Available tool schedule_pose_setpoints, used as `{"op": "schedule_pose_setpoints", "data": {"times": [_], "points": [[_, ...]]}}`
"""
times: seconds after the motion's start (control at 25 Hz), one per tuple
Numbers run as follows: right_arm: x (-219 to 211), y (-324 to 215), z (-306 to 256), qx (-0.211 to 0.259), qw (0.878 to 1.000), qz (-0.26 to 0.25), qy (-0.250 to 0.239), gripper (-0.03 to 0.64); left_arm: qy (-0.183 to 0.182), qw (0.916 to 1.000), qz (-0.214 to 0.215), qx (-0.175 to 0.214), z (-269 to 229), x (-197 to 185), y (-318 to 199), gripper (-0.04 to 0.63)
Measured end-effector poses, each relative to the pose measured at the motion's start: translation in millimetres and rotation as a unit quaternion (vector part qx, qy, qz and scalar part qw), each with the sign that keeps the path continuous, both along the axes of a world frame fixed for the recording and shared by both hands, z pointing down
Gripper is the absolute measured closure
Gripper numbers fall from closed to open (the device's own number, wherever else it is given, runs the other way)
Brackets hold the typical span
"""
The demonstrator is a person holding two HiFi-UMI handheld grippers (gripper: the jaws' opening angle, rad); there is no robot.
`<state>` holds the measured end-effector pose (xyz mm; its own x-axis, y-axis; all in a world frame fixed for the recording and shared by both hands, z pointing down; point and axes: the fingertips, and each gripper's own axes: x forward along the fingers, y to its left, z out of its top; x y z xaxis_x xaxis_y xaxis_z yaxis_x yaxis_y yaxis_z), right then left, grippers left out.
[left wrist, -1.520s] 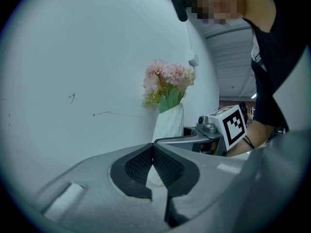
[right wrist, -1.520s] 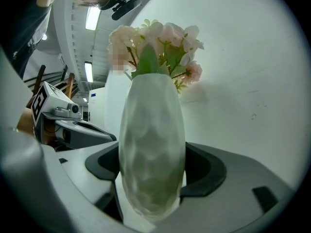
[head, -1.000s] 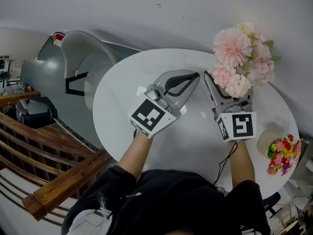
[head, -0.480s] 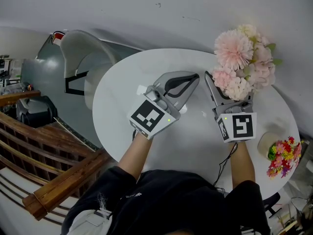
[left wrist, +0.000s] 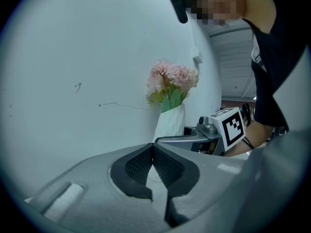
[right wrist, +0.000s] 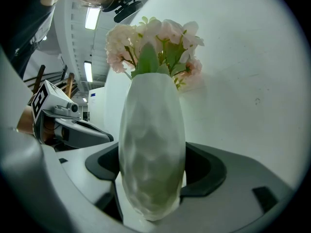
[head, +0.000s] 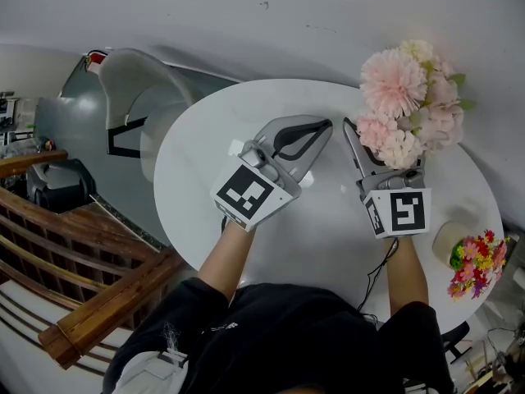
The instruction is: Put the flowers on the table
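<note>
Nearest the person, a small pot of bright blooms sits at the table's right rim, well apart from the work.

The left gripper hovers over the middle of the table with its jaws together, pads meeting at the tips and nothing between them. The right gripper is beside it, its jaws spread about the lower part of a white vase and pressed against it on both sides (the grip is low, well under the blooms). The vase stands upright. No view shows whether its base rests on the table or hangs just above it.

Above it the pink flowers spread wide over the far right part of the table, close to the pale wall. Off to the far left, beyond the table, is a chair.

The likely trouble is tipping. The vase looks narrow, smooth and top-heavy, so opening the jaws before the base sits flat could send it over, perhaps toward the near rim. Its rounded sides could also slide in the pads if the grip eases unevenly. The blooms may catch the wall if it is set any further back.
</note>
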<state>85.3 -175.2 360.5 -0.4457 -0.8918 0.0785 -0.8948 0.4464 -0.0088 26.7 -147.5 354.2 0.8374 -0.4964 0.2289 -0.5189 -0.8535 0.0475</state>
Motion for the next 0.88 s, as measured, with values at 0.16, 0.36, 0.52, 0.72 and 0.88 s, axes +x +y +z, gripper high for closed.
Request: {"op": "schedule_pose_setpoints", "data": {"times": [0.16, 0.36, 0.52, 0.72, 0.88], "points": [[0.7, 0.4, 0.4, 0.002, 1.0, -0.001, 0.001, 0.245, 0.001, 1.0, 0.0, -0.001, 1.2, 1.2, 0.0, 0.598], [1.0, 0.2, 2.0, 0.003, 1.0, -0.001, 0.002, 0.245, 0.001, 1.0, 0.001, -0.001, 2.1, 2.6, 0.2, 0.598], [2.3, 0.2, 2.0, 0.003, 1.0, 0.002, 0.005, 0.245, 0.001, 1.0, 0.002, -0.002, 1.9, 4.8, 1.1, 0.598], [3.0, -0.3, 3.4, 0.003, 1.0, 0.004, 0.01, 0.245, -0.002, 1.0, 0.002, -0.002, 3.6, 5.3, 0.7, 0.598], [3.8, -0.2, 3.5, 0.002, 1.0, 0.007, 0.011, 0.244, -0.002, 1.0, 0.0, -0.002, 2.7, 5.3, 0.7, 0.598]]}}
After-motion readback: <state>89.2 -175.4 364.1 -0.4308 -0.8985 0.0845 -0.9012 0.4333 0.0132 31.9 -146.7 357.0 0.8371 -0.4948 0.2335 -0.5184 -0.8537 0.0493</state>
